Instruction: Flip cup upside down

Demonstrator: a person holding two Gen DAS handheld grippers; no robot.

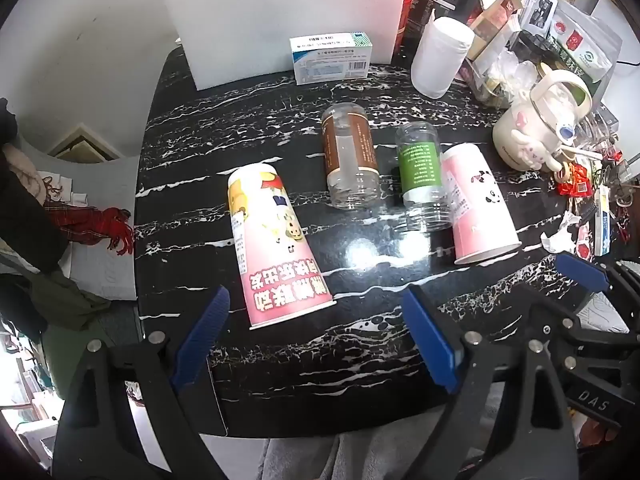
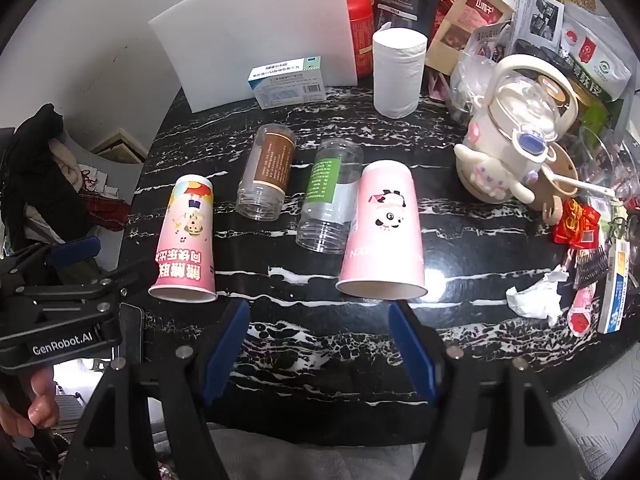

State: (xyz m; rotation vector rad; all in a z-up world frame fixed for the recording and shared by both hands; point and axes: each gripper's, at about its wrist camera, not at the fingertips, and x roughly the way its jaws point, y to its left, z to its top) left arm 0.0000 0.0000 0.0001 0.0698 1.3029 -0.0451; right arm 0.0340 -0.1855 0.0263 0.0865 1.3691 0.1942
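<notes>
Both grippers hover above the near edge of the black marbled tabletop (image 1: pixel 280 360) with nothing between their blue pads. The left gripper (image 1: pixel 316 320) has its jaws spread wide, aimed at the cartoon-printed pink cup (image 1: pixel 272 240), which stands mouth down on the left side of the tabletop, just beyond the pads and apart from them. The right gripper (image 2: pixel 320 336) is likewise wide open and holds nothing; just beyond it stands the pink panda cup (image 2: pixel 384 236), also mouth down, its rim close to the right pad but not clearly touching it. Between the two cups stand two clear plastic jars, mouths down: the brown-labelled jar (image 2: pixel 266 176) to the left and farther back, and the green-labelled jar (image 2: pixel 326 200) touching the panda cup's left side. Farther back are a white roll (image 2: pixel 398 72), a small blue-and-white box (image 2: pixel 286 88) and a white board (image 2: pixel 256 40); a cream kettle (image 2: pixel 516 128) stands at far right among clutter.
</notes>
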